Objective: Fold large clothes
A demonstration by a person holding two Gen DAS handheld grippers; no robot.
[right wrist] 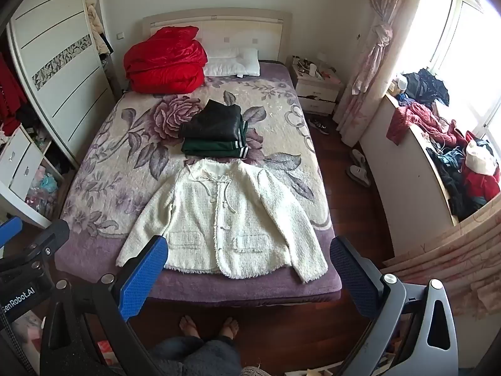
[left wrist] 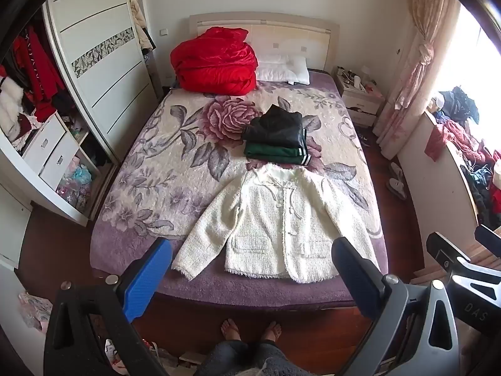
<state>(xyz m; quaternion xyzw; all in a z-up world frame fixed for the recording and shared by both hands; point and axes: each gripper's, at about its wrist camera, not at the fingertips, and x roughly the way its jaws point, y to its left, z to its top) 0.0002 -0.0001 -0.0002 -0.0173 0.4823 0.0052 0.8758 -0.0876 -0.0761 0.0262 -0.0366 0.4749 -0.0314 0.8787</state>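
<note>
A cream tweed jacket (left wrist: 275, 219) lies spread flat, front up, sleeves out, at the near end of the bed (left wrist: 131, 188); it also shows in the right wrist view (right wrist: 225, 219). Behind it sits a pile of folded clothes: a black garment (left wrist: 275, 127) on a green one (left wrist: 272, 153), also in the right wrist view (right wrist: 216, 123). My left gripper (left wrist: 250, 269) is open and empty, held above the bed's foot in front of the jacket. My right gripper (right wrist: 247, 269) is open and empty, also short of the jacket's hem.
A red quilt (left wrist: 213, 62) and a white pillow (left wrist: 281, 67) lie at the headboard. An open wardrobe (left wrist: 47, 125) stands left. A nightstand (left wrist: 357, 94), slippers (right wrist: 358, 167) and a windowsill piled with clothes (right wrist: 454, 156) are to the right. The person's bare feet (left wrist: 250, 329) stand at the bed's foot.
</note>
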